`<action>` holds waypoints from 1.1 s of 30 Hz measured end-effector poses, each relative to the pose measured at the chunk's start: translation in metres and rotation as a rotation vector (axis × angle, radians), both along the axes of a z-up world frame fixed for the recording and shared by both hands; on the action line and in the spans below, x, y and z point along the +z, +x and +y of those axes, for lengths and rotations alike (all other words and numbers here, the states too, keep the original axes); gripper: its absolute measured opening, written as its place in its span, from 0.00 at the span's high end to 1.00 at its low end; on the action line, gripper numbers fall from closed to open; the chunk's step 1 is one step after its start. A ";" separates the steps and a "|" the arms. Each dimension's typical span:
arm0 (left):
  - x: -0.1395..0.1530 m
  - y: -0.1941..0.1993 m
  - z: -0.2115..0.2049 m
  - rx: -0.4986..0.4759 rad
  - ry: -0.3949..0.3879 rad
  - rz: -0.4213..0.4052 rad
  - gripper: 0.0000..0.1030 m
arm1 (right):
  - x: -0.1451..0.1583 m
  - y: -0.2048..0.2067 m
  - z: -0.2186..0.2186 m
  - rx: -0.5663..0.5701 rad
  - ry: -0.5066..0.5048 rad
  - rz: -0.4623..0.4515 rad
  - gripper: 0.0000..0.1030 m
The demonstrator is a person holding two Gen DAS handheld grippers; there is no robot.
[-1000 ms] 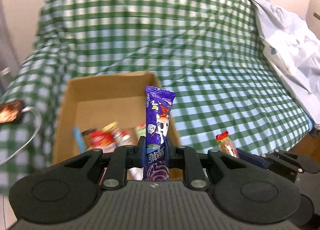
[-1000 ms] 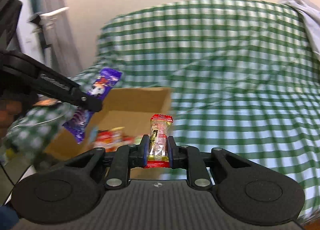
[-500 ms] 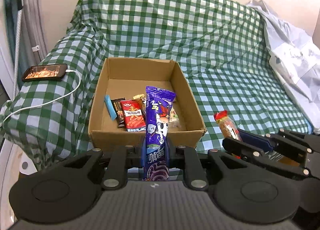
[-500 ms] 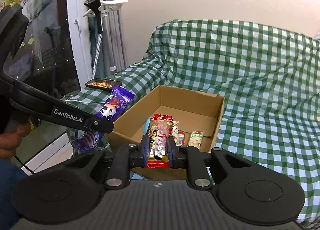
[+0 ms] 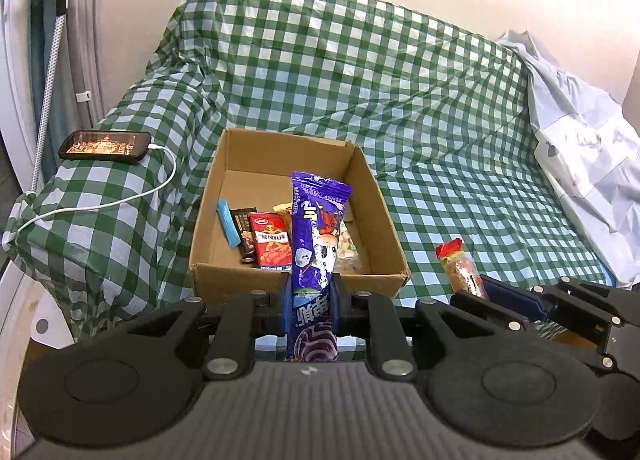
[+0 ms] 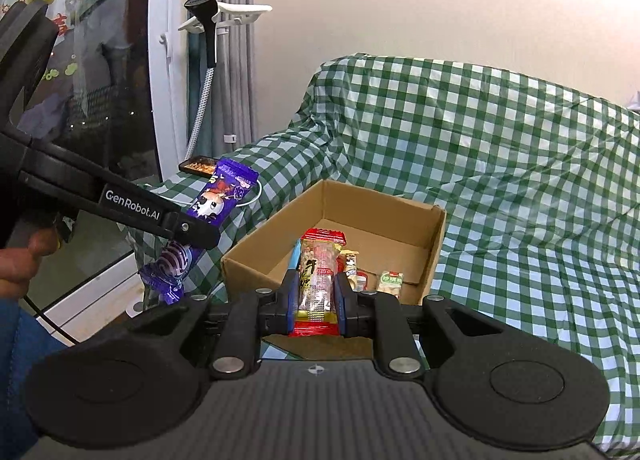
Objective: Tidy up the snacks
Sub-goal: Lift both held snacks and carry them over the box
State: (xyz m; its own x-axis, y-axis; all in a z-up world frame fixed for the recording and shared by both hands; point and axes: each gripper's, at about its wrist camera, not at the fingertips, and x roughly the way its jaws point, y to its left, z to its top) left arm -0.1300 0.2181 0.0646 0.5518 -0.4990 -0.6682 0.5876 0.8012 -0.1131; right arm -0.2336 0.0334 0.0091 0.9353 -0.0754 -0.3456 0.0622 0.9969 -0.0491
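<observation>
Mid-delivery, the left gripper [image 5: 310,302] pinches a long purple foil snack packet [image 5: 316,236] and the right gripper [image 6: 316,306] a red-ended clear nut bar [image 6: 318,276], both at frame centre short of the open brown cardboard box [image 5: 384,212], so next comes reaching over its rim and releasing.

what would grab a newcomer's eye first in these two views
A purple snack packet stands upright, clamped in the left tool, right in front of the open cardboard box on the green checked cover. The right tool grips a clear red-ended snack bar beside it, just short of the box.
</observation>
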 end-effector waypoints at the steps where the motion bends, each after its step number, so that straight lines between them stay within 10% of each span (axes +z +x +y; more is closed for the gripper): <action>1: 0.000 0.000 0.000 0.000 0.001 0.000 0.81 | 0.000 0.000 0.000 0.000 -0.001 0.001 0.81; 33: -0.015 0.022 -0.018 -0.012 0.040 0.037 0.81 | -0.010 0.021 -0.005 -0.015 0.042 0.088 0.81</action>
